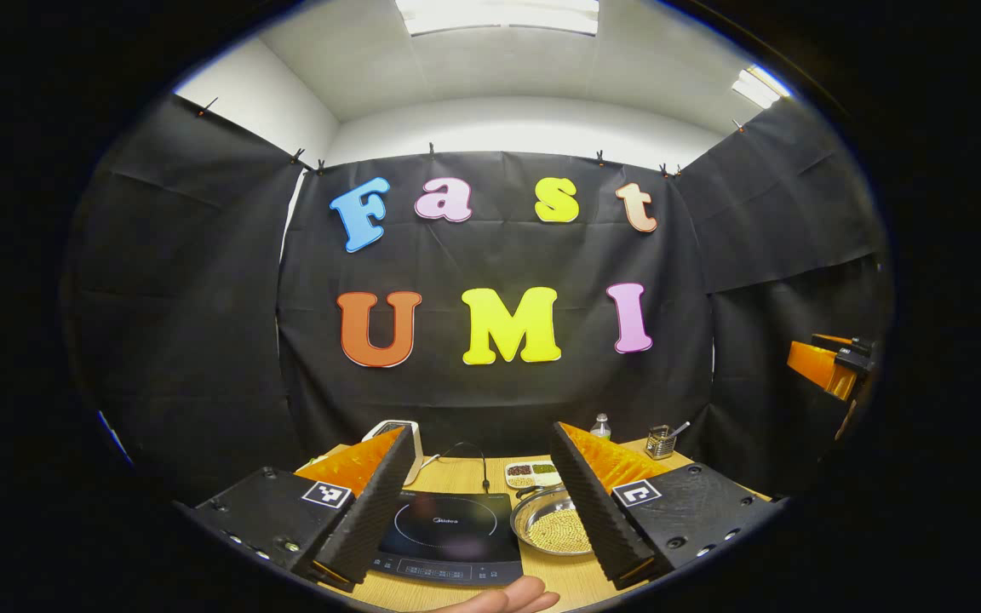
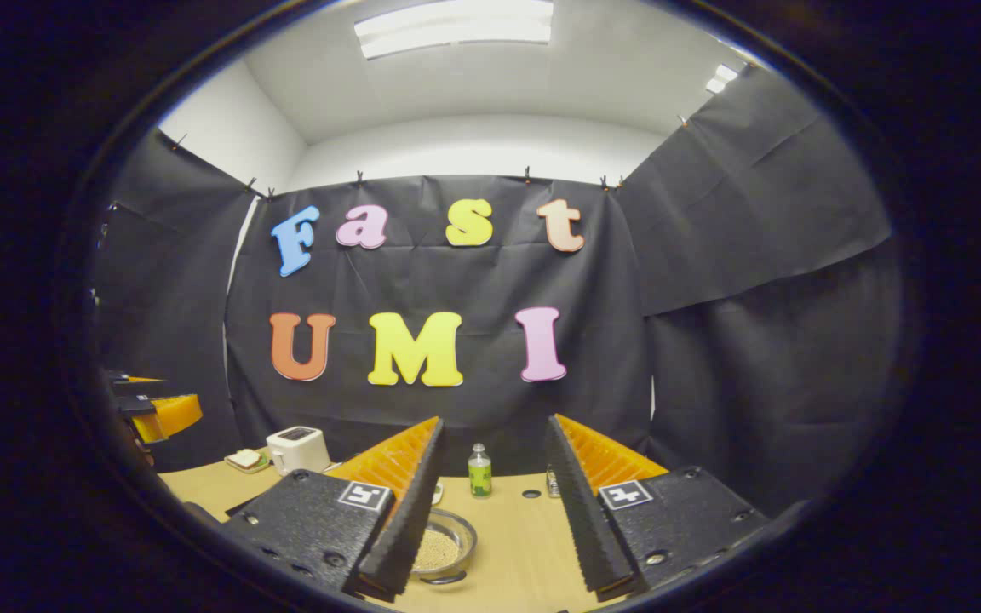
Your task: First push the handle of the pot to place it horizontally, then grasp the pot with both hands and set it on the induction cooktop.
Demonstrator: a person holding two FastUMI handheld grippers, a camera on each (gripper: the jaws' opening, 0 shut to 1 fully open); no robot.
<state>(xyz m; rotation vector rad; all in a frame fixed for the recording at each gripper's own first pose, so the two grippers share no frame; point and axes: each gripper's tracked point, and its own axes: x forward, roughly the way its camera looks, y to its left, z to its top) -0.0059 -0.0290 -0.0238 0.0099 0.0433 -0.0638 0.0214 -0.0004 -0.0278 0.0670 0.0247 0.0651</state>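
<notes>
Because the shallow steel pot [image 1: 557,524] carries loose beans, probably heavy, grip opposite rims level; both grippers' [image 1: 478,502] [image 2: 490,511] fingers are spread, empty.

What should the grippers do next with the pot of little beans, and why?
Probably lower the right gripper toward the pot to nudge its handle sideways. Both grippers are open and holding nothing, high above the table. The pot sits beside the induction cooktop, not on it, so the push likely comes first.

Cloth-walled recording booth staged as a kitchen: induction cooktop [image 1: 450,536], toaster [image 2: 297,449]
</notes>
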